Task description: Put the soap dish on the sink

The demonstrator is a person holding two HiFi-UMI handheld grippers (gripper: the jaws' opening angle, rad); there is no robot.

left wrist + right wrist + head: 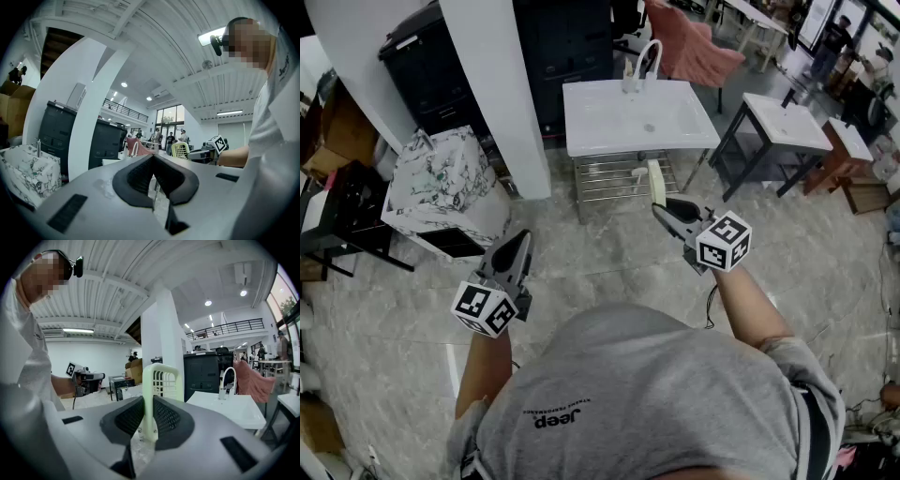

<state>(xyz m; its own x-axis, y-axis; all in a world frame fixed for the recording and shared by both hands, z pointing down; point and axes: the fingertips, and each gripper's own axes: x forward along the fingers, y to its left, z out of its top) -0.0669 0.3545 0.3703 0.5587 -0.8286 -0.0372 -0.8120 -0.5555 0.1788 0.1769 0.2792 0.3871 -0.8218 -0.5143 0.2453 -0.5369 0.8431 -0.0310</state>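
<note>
My right gripper [661, 208] [149, 416] is shut on the rim of a pale cream soap dish [161, 383] with a slotted grid; the dish [655, 182] stands on edge and sticks up ahead of the jaws. The white sink [637, 114] [227, 408] with its curved white tap [643, 64] [228, 376] lies ahead, beyond the dish and apart from it. My left gripper [522, 242] [152, 169] is shut with nothing in it, held lower left, away from the sink.
A white pillar [492, 89] rises left of the sink, with a marble-patterned box [441, 178] beside it. A dark-framed table with a white top [783, 127] stands right of the sink. A metal rack [614, 173] sits under the basin. The floor is grey tile.
</note>
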